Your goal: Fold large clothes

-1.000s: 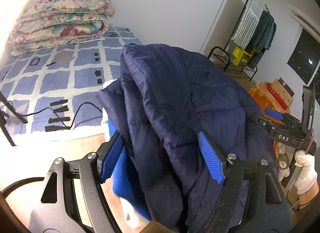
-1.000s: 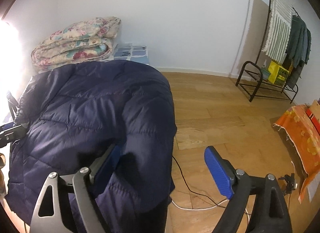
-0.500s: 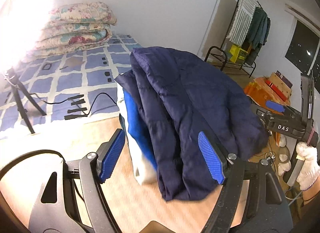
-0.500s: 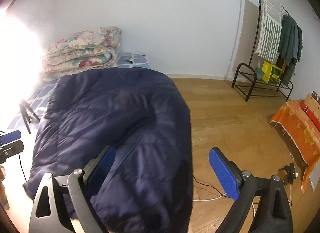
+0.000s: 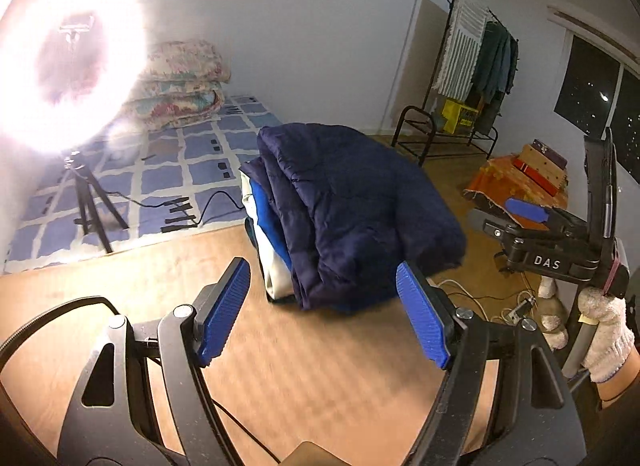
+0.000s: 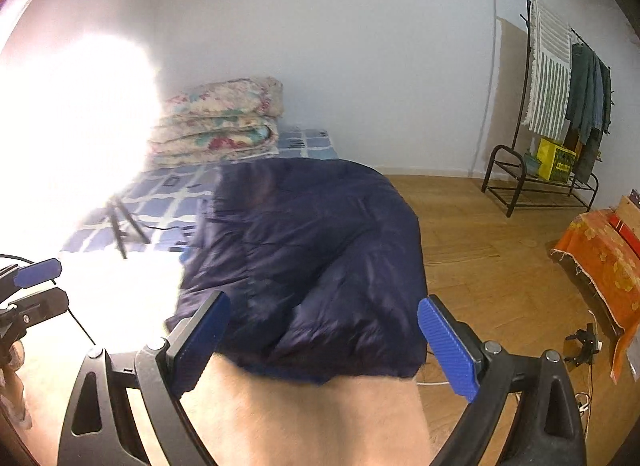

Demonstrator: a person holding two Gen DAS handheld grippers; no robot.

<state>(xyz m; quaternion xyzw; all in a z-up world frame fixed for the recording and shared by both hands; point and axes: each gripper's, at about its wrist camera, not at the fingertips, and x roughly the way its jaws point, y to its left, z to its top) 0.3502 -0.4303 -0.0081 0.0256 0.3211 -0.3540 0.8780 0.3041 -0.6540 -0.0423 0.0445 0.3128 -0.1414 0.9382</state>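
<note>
A folded navy quilted jacket (image 5: 360, 201) lies on top of a stack of folded clothes, blue and white (image 5: 269, 225), at the far edge of a wooden table (image 5: 280, 366). It also shows in the right wrist view (image 6: 320, 258). My left gripper (image 5: 324, 318) is open and empty, a little short of the stack. My right gripper (image 6: 324, 342) is open and empty, just short of the jacket's near edge. The right gripper also shows in the left wrist view (image 5: 552, 234), held by a gloved hand.
A bright ring light on a tripod (image 5: 86, 201) stands at the left. A patterned mattress (image 5: 192, 161) with folded floral quilts (image 6: 224, 121) lies behind. A clothes rack (image 6: 560, 105) and an orange-covered box (image 6: 600, 258) stand at the right. Cables (image 5: 480, 302) lie on the floor.
Both grippers have let go of the jacket and drawn back from it. The jacket now rests folded on the stack, farther from both cameras.
</note>
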